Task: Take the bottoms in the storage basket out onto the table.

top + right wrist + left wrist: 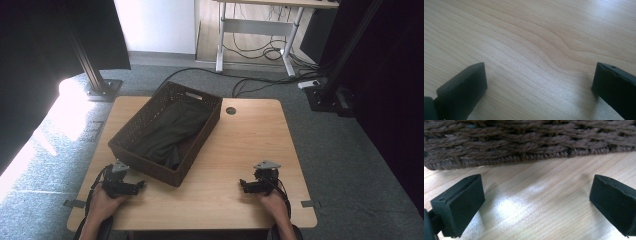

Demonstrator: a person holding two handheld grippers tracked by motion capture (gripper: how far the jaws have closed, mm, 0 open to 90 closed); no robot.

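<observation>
Resting on the wooden table (235,150), both grippers sat at the near edge, each held by one of the person's hands. The left gripper (140,185) lay just beside the near corner of the woven basket (150,167), apart from it, with its jaws standing wide and nothing between them. In the left gripper view, the left gripper (536,202) faced the basket (524,142) wall, and bare table (536,220) showed between the two black jaws.

The basket stood on the left half of the table, turned at an angle to the table edges. A dark cloth (172,130) lay loosely inside the basket, covering most of its floor.

The right gripper (243,185) lay well to the right of the basket, on open table surface. Its jaws also stood wide and held nothing. In the right gripper view, the right gripper (539,82) pointed across plain wood grain (536,45), with no object between the jaws.
</observation>
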